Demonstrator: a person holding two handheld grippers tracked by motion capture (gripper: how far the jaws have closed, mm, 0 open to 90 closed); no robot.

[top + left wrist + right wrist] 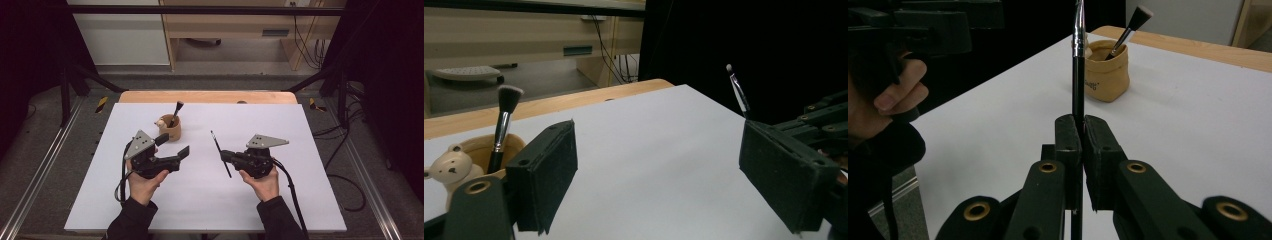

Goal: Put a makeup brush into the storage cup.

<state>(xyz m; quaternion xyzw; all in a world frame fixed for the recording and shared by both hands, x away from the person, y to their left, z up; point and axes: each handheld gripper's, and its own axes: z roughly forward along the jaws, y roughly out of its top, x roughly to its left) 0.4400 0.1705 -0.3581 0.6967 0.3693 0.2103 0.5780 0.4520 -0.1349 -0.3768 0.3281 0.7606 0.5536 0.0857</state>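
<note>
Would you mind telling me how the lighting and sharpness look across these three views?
High view: the white table is evenly lit, surroundings fall to black, slightly soft. Left gripper view: near pads fairly sharp, right background black. Right gripper view: a glare streak on the thin brush; the cup is a little soft.

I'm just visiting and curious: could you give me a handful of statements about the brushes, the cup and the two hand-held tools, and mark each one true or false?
1. The right gripper has its jaws shut on a thin black brush. True.
2. The left gripper also holds a brush. False: its jaws stand wide apart with nothing between them.
3. A larger fluffy brush stands in the tan cup. True.
4. The tan cup lies tipped over on the white sheet. False: it stands upright.
5. The cup has a small bear figure on it. True.
</note>
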